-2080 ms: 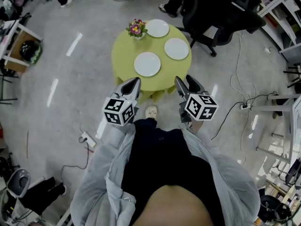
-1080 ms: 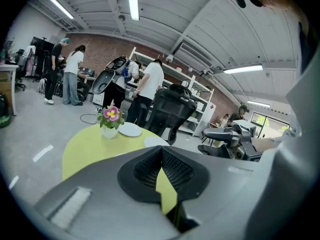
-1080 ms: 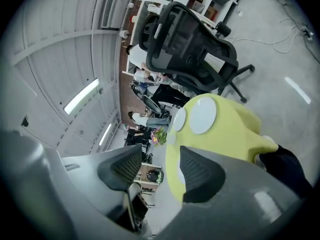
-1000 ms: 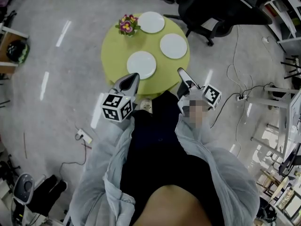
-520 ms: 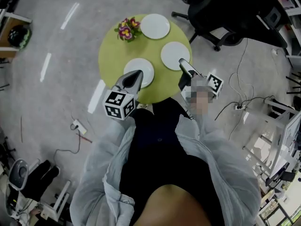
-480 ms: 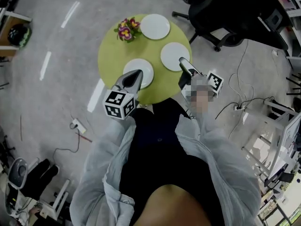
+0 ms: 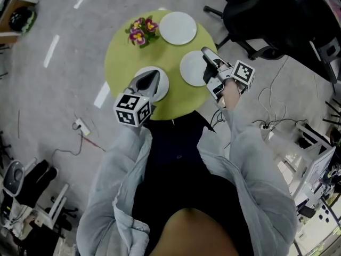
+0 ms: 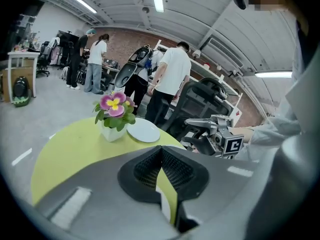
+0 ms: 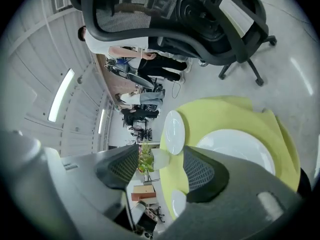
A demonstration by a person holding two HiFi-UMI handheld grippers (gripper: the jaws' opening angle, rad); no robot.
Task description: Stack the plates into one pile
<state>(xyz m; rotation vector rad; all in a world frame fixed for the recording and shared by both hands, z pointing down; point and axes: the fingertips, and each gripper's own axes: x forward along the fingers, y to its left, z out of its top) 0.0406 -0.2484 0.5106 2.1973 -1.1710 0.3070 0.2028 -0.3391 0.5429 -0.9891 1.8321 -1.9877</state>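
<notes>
Three white plates [image 7: 178,28], unstacked, on round green tabletop [image 7: 120,57] beside flower pot [image 7: 139,31]; grey floor [image 7: 53,89], black office chair [image 7: 266,15] nearby. Left claw [image 8: 161,151] together, empty; right claw [image 9: 160,154] apart, just opening, nothing between.

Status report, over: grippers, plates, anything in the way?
Left gripper shut, empty, above near plate. Right gripper open, just widened, empty, by middle plate. Plates unstacked. Flower pot beside far plate, nothing blocking.
</notes>
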